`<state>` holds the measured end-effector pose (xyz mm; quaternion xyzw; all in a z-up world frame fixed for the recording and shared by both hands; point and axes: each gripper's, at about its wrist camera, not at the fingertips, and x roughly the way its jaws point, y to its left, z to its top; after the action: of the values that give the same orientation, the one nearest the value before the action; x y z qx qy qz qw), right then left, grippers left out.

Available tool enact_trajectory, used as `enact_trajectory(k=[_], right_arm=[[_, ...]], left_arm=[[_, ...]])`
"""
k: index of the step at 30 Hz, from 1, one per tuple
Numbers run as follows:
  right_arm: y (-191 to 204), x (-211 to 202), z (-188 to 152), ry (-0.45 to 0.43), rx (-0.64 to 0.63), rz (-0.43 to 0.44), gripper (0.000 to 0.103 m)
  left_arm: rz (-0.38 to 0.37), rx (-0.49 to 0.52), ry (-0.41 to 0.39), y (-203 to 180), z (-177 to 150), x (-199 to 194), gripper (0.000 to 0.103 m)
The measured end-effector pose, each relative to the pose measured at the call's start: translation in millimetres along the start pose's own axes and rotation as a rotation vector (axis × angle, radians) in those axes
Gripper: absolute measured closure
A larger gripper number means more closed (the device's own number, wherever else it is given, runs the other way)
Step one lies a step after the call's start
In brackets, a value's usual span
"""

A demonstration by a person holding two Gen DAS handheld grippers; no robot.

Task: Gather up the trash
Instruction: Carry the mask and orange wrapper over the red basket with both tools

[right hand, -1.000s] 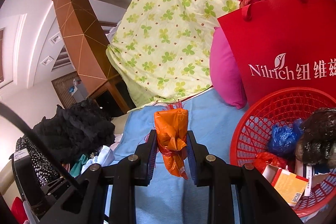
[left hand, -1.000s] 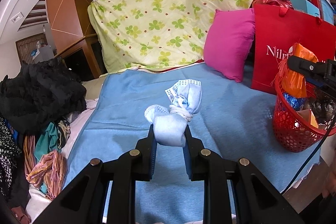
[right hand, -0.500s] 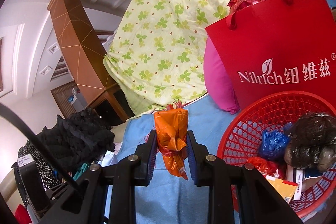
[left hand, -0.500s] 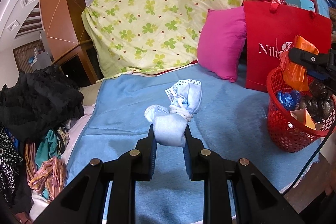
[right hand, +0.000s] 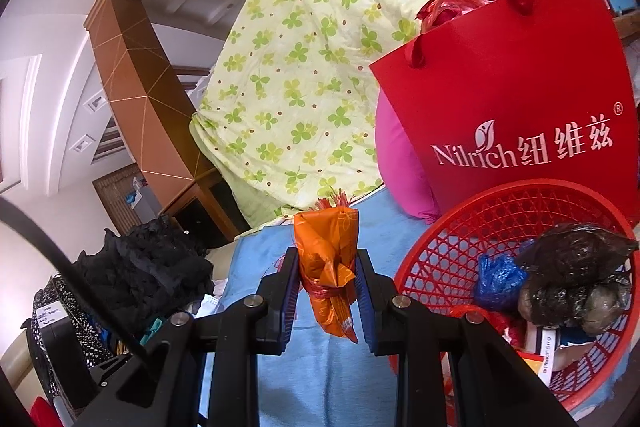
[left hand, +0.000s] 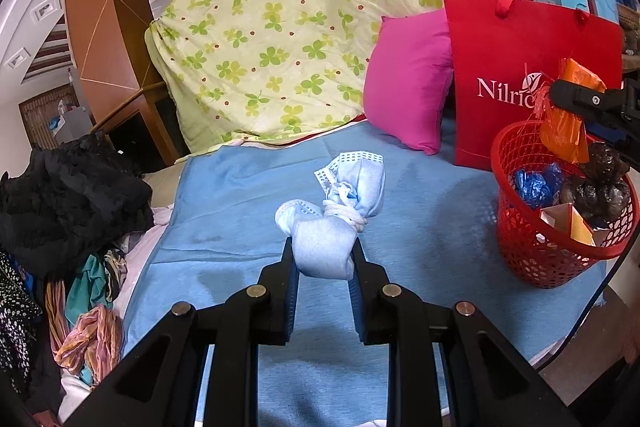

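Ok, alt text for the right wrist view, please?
The right tool grips a knotted orange wrapper above a blue bedsheet, beside a red mesh basket holding bagged rubbish. Behind stand a red Nilrich bag, a pink pillow and a clover-print quilt.

From the left wrist view, the blue sheet [left hand: 420, 227] lies bare between 10 and 2 o'clock. A black clothes pile [left hand: 68, 203] blocks 9 o'clock, a pink pillow [left hand: 408, 87] and red bag [left hand: 528, 67] wall off 1 o'clock, and the red basket [left hand: 532, 259], half full, stands at 3 o'clock.
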<state>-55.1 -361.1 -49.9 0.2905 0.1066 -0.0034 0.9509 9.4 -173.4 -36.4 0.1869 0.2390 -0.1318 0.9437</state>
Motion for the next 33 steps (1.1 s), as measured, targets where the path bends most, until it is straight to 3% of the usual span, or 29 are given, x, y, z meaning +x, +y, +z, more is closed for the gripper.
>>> enact_trajectory(k=[33], right_arm=[[-35, -24, 12, -0.042, 0.042, -0.051, 0.074]], left_arm=[[-0.05, 0.06, -0.016, -29, 9, -2, 0.079]])
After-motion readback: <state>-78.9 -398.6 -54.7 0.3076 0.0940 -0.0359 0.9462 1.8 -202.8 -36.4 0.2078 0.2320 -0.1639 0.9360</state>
